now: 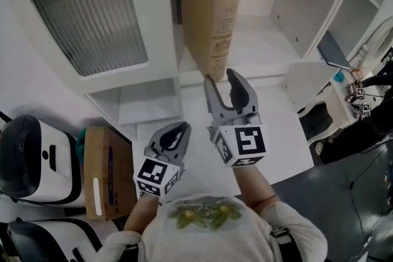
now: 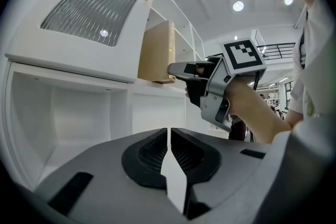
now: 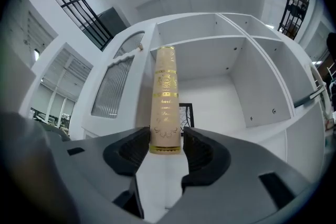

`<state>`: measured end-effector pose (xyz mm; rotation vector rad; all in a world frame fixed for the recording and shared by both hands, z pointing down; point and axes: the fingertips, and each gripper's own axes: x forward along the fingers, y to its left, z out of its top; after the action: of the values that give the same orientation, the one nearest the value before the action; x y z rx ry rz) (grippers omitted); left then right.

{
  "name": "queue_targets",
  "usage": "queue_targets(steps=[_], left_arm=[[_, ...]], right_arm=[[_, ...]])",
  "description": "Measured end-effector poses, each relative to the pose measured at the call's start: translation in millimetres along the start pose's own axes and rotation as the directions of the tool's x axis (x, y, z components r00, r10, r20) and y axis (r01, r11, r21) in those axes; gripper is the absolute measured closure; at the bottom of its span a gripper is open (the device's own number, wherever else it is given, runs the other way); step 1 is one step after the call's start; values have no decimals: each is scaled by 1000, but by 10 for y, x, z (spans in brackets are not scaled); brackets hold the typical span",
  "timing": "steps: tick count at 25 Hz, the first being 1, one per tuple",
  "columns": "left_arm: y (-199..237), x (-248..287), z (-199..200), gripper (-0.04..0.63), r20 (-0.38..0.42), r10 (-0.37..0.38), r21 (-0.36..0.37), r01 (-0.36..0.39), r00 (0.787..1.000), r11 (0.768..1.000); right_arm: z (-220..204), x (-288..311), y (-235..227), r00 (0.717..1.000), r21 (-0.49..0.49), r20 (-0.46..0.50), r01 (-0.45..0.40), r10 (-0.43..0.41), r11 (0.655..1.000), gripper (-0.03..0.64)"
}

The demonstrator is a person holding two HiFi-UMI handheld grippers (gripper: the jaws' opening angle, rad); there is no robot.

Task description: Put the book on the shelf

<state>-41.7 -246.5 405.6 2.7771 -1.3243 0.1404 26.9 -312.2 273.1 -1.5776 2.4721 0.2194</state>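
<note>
The right gripper (image 3: 166, 138) is straddling the upright book (image 3: 165, 86) on the shelf (image 3: 218, 105), jaws wide, apparently letting go. Next, it is probably backing straight off the book without tipping it.

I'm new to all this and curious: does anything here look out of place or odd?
Nothing is spilled or broken. The book stands upright and alone, right at the front edge of the shelf, so a nudge might tip it off.

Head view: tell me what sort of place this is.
Probably an indoor lab or studio rather than a home: a white shelf unit holds just one tan book, and the left gripper view shows recessed ceiling lights and a mezzanine railing behind.
</note>
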Motion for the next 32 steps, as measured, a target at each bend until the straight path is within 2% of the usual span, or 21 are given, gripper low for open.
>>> queue_targets(steps=[3,32], left_arm=[[24,-3,-16,552,-6,3,-1,-3,1000,1000],[119,40,-99,552,-21,26,-13,-26,999,1000]], right_arm=[[-6,-17,10,1000,4,10,1,-1,1000,423],[-99,299,50,1000,26,5,-6,6,1000,426]])
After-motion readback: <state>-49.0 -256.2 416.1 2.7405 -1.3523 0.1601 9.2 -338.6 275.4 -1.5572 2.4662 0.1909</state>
